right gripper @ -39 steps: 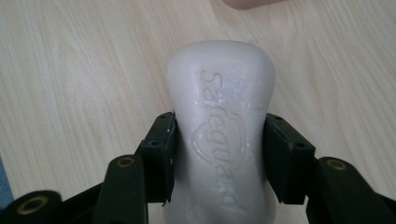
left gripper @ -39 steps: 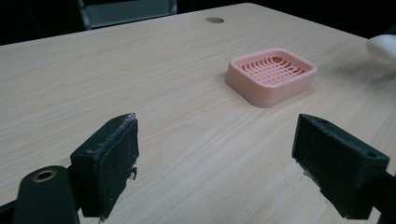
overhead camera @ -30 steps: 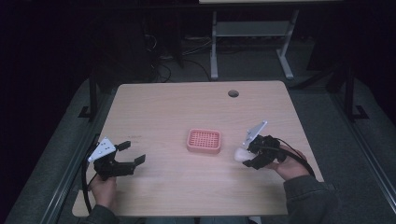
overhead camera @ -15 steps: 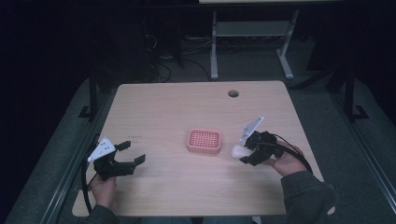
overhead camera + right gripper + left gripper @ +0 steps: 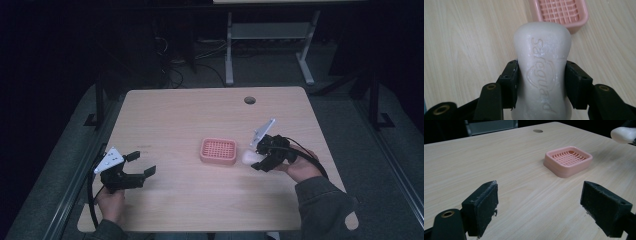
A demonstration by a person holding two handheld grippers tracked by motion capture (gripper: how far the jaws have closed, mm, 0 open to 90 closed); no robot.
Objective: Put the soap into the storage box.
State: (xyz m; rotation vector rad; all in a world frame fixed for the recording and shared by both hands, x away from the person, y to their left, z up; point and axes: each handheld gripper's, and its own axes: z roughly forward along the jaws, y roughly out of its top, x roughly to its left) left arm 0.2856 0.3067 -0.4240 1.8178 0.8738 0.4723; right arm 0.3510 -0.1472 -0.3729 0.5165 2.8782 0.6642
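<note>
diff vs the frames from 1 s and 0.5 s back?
The right gripper, shut on the soap bar, moved left and slightly toward the far edge, bringing the bar close beside the pink soap dish; the bar is not yet in it. Nothing was taken hold of or let go. The left gripper stayed open at the near left, and the dish did not move.

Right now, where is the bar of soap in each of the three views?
High view: the bar of soap sits right of centre, in the right gripper, just right of the pink soap dish.
Left gripper view: top right corner, right of and beyond the dish.
Right gripper view: centre, between the fingers.
Shared landmark: the dish.
</note>
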